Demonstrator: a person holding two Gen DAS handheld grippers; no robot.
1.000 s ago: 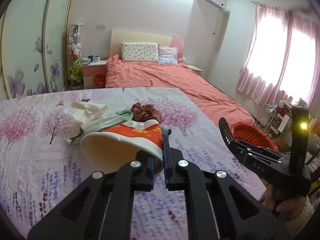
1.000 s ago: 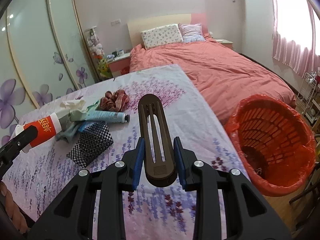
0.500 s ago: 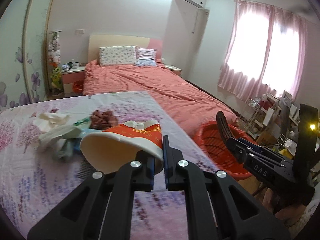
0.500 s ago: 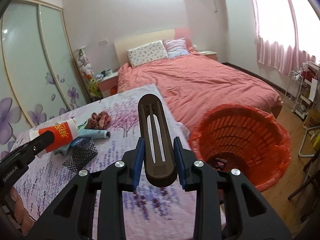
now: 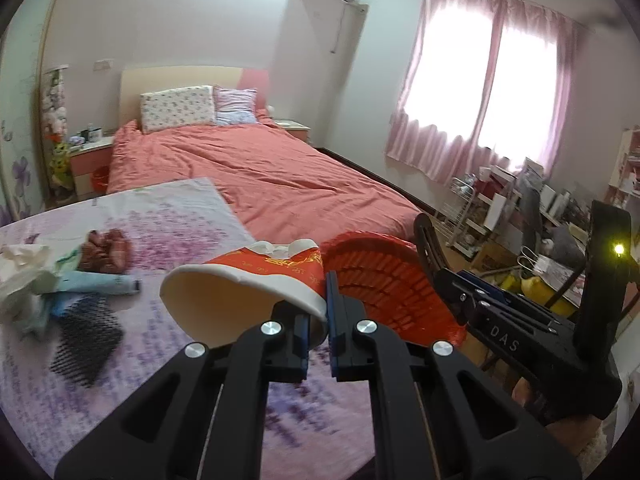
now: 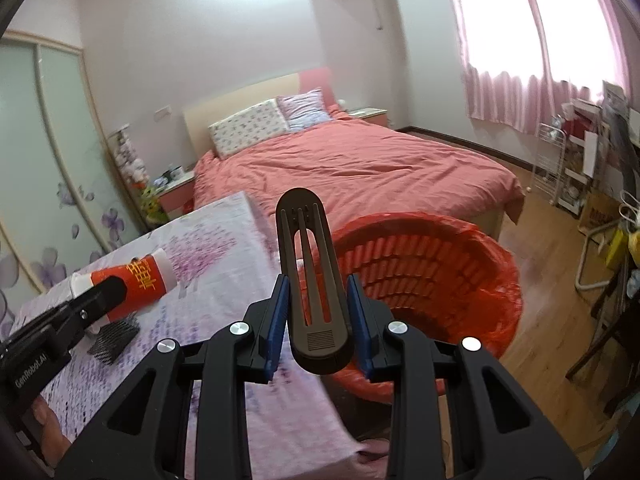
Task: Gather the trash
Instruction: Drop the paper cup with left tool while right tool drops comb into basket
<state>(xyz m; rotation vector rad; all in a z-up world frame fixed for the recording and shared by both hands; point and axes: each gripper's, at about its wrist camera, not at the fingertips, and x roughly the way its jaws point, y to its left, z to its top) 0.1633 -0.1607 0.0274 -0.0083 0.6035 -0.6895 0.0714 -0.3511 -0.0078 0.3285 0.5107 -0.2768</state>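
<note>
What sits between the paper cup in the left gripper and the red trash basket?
Nothing: in the right wrist view only bare floral tabletop separates the paper cup from the red trash basket.

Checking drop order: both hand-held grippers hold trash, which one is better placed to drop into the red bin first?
Right, probably. The right hand-held gripper holds the dark slotted piece already in front of the red bin opening. The left hand-held gripper pinches the paper cup beside the bin rim, above the bedspread.

The bin stands on the floor just beside the bench, between it and the bed behind. On the bench, away from the bin, lie a tube, a mesh piece and tissues.
</note>
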